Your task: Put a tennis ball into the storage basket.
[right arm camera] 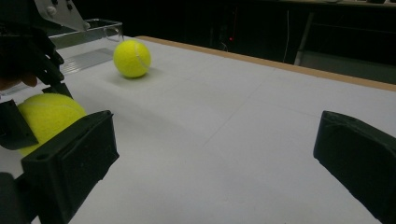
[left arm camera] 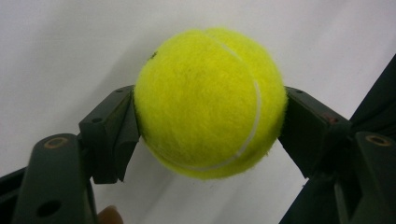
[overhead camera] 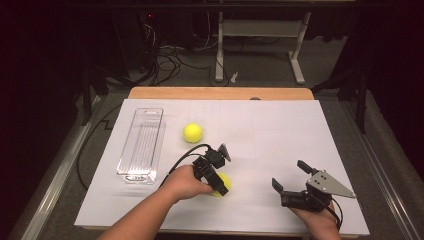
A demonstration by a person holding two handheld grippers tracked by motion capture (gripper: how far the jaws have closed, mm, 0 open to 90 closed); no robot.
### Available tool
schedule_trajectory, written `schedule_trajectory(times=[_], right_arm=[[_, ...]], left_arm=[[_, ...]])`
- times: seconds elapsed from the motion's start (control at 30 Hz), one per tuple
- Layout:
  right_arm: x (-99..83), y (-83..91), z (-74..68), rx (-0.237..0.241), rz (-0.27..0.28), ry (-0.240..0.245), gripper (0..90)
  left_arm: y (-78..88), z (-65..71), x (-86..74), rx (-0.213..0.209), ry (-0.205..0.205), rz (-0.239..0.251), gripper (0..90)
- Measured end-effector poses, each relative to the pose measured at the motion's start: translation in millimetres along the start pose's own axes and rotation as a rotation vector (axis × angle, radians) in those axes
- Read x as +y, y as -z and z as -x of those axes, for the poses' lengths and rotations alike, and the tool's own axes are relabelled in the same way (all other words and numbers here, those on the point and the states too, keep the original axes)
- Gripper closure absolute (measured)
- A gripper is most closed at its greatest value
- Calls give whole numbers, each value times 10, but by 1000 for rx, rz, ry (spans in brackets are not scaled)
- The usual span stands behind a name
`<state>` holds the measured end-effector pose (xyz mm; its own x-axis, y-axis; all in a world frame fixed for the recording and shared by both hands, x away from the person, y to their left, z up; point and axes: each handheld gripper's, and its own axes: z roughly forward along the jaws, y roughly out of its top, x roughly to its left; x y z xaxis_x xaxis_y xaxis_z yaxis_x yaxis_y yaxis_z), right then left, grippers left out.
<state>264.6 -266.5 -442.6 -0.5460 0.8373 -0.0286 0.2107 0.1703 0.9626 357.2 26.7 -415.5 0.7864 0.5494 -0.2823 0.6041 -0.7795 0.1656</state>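
Observation:
A yellow tennis ball [overhead camera: 224,184] [left arm camera: 210,100] lies near the front middle of the white sheet. My left gripper [overhead camera: 219,183] [left arm camera: 210,126] is shut on it, one black pad pressed into each side. A second tennis ball [overhead camera: 192,132] [right arm camera: 132,58] rests free on the sheet farther back, beside the tray. My right gripper [overhead camera: 290,175] [right arm camera: 215,158] hovers at the front right, open, with only bare sheet between its jaws. The right gripper view has the held ball [right arm camera: 46,116] at its left edge.
A clear plastic tray [overhead camera: 141,145] [right arm camera: 93,25] lies lengthwise at the left of the white sheet [overhead camera: 280,130]. A wooden table edge [overhead camera: 220,93] runs along the back. Cables and table legs sit on the dark floor beyond.

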Motion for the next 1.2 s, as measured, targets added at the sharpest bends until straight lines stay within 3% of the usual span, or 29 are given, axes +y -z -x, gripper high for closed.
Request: schedule_trajectory(times=[0.43,0.83,1.2], right_arm=[[-3,-3,-5,1,-3,-1,1],[-5,-4,-5,0,-4,-3,1],[-3,-3,-10,-1,-4,-1,1]], left_arm=[[129,-20,-46,-12,15,-16,270],[341,-28,-133,8,18,-59,270],[535,-90,-264,32,34,-60,269]])
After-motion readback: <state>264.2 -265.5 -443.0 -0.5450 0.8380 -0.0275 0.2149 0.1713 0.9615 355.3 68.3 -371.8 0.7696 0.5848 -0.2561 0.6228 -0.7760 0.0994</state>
